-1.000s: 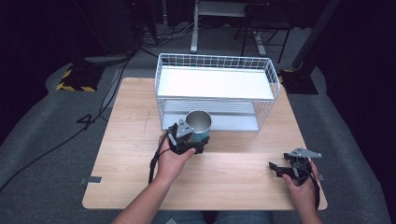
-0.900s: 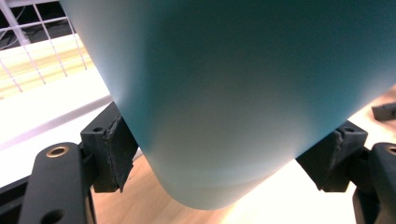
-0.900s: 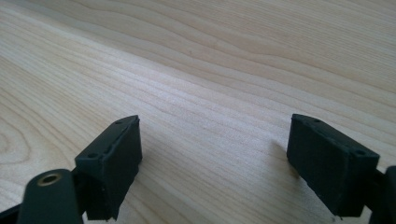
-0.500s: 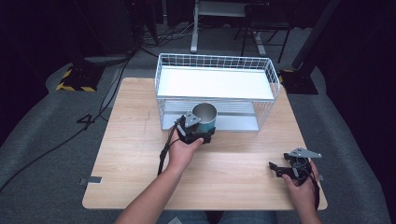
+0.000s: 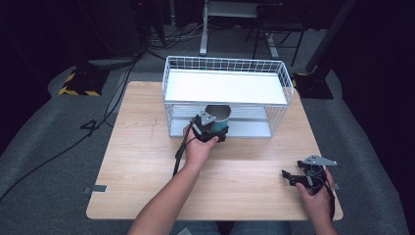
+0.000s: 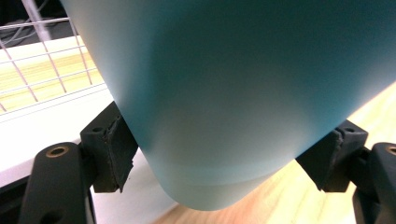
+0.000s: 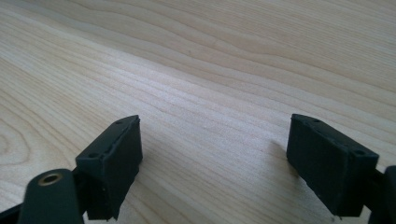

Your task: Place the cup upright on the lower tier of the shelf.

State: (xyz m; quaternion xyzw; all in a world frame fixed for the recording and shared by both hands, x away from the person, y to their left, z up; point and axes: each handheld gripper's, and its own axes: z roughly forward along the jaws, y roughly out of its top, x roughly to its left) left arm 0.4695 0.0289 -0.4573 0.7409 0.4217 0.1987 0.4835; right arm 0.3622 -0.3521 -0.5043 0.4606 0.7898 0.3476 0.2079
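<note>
A teal cup (image 5: 218, 119) with a grey metal inside is held at the front opening of the white wire rack (image 5: 226, 88), at its lower shelf. My left gripper (image 5: 211, 128) is shut on the cup; in the left gripper view the teal cup (image 6: 233, 88) sits between both pads (image 6: 114, 149), just above the wood and the white shelf edge. My right gripper (image 5: 292, 177) rests near the table's front right corner, open, with bare wood between its jaws (image 7: 215, 158).
The wire rack has a white top shelf (image 5: 225, 87) and a lower shelf (image 5: 244, 128) on the wooden table (image 5: 142, 161). Cables and a black-and-yellow striped block (image 5: 78, 83) lie on the floor behind the table. A cable trails from the left gripper.
My left gripper has carried the cup forward and to the right, from the table in front of the rack to the opening of its lower shelf. The right gripper has stayed put.
</note>
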